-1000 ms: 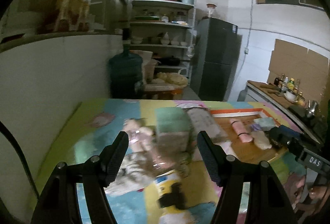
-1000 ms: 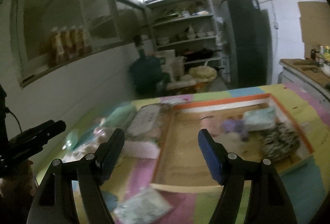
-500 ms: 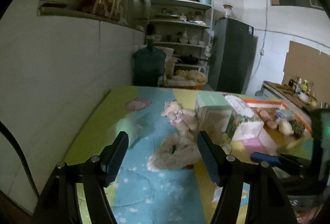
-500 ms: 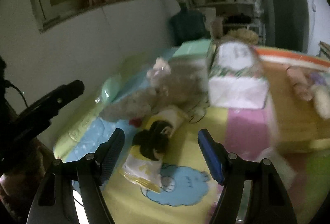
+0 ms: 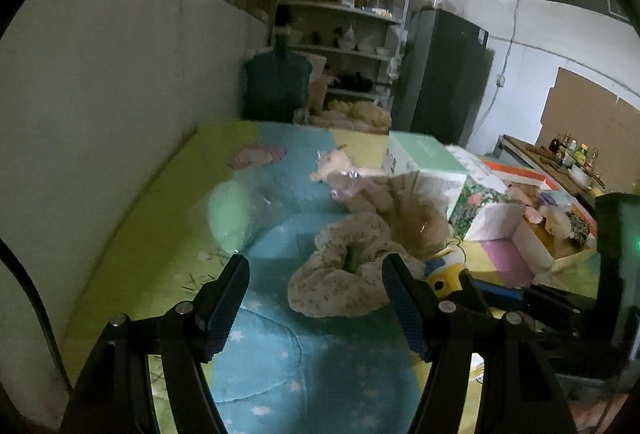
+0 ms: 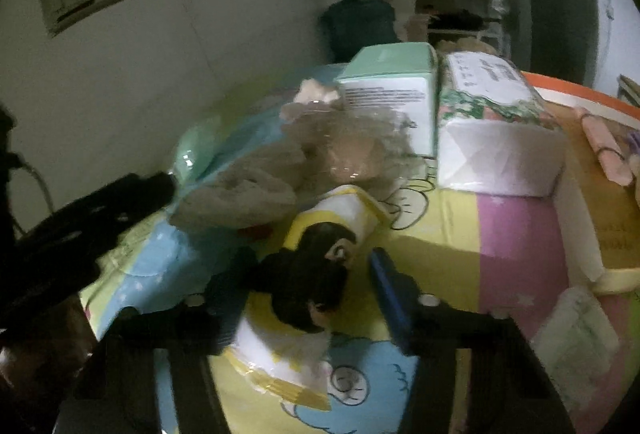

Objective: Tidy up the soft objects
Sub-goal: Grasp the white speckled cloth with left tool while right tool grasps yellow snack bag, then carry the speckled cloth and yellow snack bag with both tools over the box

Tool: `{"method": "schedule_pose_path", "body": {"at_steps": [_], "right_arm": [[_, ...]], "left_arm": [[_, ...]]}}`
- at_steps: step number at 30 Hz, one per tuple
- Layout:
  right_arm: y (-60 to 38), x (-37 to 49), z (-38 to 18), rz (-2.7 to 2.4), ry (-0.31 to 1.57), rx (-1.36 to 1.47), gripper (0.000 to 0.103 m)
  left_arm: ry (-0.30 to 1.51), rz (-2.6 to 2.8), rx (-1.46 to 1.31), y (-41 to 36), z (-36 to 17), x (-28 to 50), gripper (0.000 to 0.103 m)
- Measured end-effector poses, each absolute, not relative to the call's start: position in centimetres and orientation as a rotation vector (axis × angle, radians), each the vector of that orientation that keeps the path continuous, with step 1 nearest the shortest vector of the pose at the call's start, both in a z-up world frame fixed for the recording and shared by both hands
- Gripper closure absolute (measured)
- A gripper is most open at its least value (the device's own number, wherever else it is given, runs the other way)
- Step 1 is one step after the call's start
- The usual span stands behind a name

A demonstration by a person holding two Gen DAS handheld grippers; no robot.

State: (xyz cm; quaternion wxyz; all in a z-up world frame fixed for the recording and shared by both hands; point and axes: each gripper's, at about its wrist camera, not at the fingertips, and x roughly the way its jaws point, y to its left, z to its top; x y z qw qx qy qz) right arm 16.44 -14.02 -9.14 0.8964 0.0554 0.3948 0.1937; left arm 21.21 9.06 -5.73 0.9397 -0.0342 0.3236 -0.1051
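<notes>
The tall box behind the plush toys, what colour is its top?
Mint green on the box top, with a white printed side; the right wrist view shows it best.

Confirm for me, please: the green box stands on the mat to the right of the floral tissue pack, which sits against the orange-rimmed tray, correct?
Not quite. The green box stands to the left of the floral tissue pack, not the right, as the right wrist view shows. The pack does sit against the orange-rimmed tray on the mat.

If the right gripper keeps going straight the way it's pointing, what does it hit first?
Most likely the bagged plush toy with the black head, already lying between the closing fingers of the right gripper. Beyond it lies the grey fabric bundle, though depth is hard to judge.
</notes>
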Motion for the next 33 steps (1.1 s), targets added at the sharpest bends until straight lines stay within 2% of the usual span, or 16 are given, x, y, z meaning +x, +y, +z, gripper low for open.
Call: {"method": "schedule_pose_path", "body": {"at_steps": [11, 17, 19, 20, 22, 26, 33], "right_arm": [[-15.2, 15.4, -9.1, 0.409, 0.806, 0.133, 0.055], [-16.1, 14.5, -8.5, 0.401, 0.78, 0.143, 0.055], [-16.3, 14.3, -8.2, 0.4, 0.771, 0.148, 0.055], [-16.5, 14.1, -8.2, 0.4, 0.768, 0.15, 0.055], [-16.7, 13.9, -8.0, 0.401, 0.762, 0.154, 0.055], [-17.1, 13.4, -7.6, 0.406, 0.749, 0.157, 0.055], [-17.6, 12.5, -6.2, 0.405, 0.7, 0.16, 0.055]], "left_arm": [[0.779, -0.256, -0.075, 7.9, -8.3, 23.3, 0.034], [0.826, -0.253, -0.105, 8.2, -8.9, 23.7, 0.041], [0.822, -0.262, -0.119, 8.5, -8.9, 23.7, 0.065], [0.816, -0.256, -0.127, 8.6, -8.9, 23.7, 0.069], [0.818, -0.273, -0.163, 9.1, -9.0, 23.7, 0.088], [0.8, -0.284, -0.195, 9.2, -8.9, 23.3, 0.093], [0.751, -0.28, -0.204, 9.0, -7.4, 22.3, 0.093]]}}
